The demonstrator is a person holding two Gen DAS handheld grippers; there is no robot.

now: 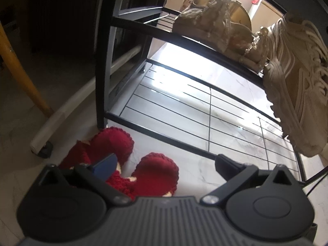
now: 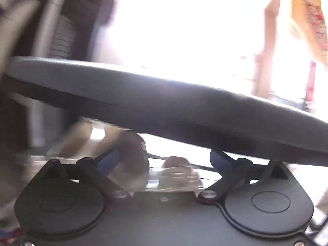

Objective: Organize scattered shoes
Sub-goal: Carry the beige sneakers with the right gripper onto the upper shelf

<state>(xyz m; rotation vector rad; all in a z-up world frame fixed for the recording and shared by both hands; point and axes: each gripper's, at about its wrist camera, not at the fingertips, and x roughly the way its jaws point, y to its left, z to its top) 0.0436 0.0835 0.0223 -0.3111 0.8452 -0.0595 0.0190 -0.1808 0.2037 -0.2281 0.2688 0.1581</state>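
Both of my grippers have their fingers spread apart with nothing between them. Nearest to me, my left gripper (image 1: 166, 164) hangs low over the floor, and its blue-padded left fingertip (image 1: 105, 164) sits just in front of the pair of red knitted slippers (image 1: 131, 164) lying side by side on the pale marble tile, right at the foot of the black metal shoe rack (image 1: 106, 61). I judge I am lined up this way to take one slipper by its cuff and lift it onto the bare wire shelf (image 1: 205, 110) directly beyond, which has plenty of room.

Further on, at the right edge, a beige chunky sneaker (image 1: 297, 86) hangs tilted, toe down, against the rack's right end; I cannot tell what holds it there. Above and behind, on the upper shelf, a pair of tan beaded shoes (image 1: 209, 24) already sits together, so part of the sorting looks done. A wooden leg (image 1: 20, 65) slants across the far left.

My right gripper (image 2: 164, 160) is held away from the work: its view is blurred and washed out by bright light, filled mostly by a dark rounded slab (image 2: 164, 106) just above its fingers, which I cannot identify. No shoe shows there clearly.
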